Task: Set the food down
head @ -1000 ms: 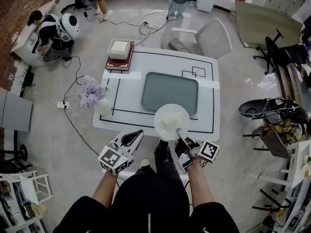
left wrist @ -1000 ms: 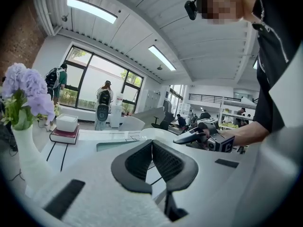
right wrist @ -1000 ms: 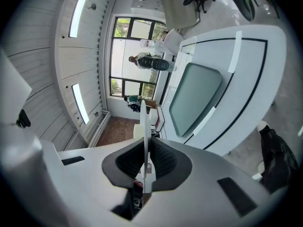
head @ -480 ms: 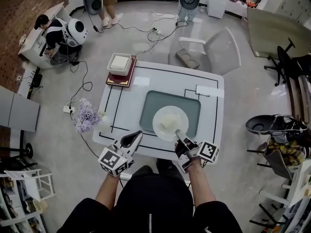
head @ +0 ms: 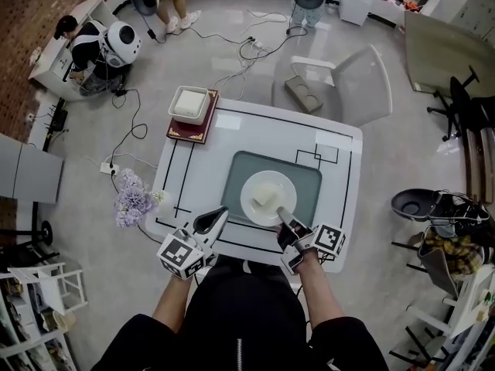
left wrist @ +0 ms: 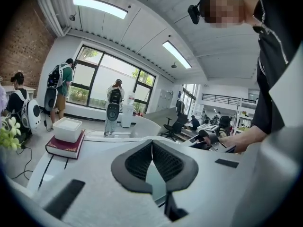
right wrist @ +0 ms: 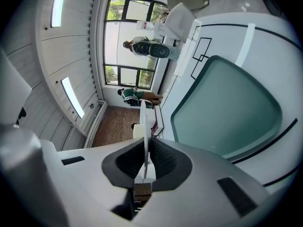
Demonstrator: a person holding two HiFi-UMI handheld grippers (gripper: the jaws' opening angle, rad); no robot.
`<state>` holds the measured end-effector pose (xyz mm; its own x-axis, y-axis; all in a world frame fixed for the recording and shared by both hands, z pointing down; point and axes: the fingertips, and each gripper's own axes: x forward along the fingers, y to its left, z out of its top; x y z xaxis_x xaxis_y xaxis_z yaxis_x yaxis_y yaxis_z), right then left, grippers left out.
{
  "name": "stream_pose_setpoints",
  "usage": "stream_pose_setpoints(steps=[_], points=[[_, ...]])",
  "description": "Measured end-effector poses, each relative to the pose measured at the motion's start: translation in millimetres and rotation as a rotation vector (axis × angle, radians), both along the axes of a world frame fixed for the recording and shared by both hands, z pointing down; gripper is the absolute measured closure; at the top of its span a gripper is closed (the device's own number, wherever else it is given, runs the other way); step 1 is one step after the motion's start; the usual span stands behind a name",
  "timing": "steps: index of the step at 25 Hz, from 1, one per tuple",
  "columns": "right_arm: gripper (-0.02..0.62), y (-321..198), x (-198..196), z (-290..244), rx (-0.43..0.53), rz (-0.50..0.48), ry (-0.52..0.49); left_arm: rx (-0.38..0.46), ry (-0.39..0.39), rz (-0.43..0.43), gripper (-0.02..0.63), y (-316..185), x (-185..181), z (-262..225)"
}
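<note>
Plate (head: 268, 198) with pale food block (head: 265, 196) now over green tray (head: 308, 175), mid-table (head: 199, 157); second ago it hung at table's near edge; right gripper (head: 284, 219) clamped on plate rim; left gripper (head: 217, 215) jaws together, empty; likely only lowering and release remain.

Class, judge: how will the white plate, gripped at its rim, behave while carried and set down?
Probably rigid: the plate looks flat though the right gripper pinches only its rim. Likely tip-prone from that hold; the food block may slide.
</note>
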<state>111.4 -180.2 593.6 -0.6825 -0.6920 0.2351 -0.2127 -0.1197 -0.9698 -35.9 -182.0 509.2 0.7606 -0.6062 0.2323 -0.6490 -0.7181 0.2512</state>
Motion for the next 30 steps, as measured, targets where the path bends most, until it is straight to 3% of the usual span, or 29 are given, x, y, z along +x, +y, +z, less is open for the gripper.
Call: stream_pose_setpoints(steps=[12, 17, 20, 30], points=[[0.569, -14, 4, 20, -0.048, 0.043, 0.031, -0.031, -0.001, 0.046, 0.598, -25, -1, 10], [0.569, -19, 3, 36, -0.058, 0.019, 0.065, -0.048, -0.004, 0.052, 0.598, -24, -4, 14], [0.569, -26, -6, 41, -0.034, 0.005, 0.005, -0.057, -0.008, 0.043, 0.598, -23, -8, 16], [0.569, -35, -22, 89, -0.062, -0.066, 0.017, -0.07, -0.015, 0.018, 0.598, -3, -16, 16]])
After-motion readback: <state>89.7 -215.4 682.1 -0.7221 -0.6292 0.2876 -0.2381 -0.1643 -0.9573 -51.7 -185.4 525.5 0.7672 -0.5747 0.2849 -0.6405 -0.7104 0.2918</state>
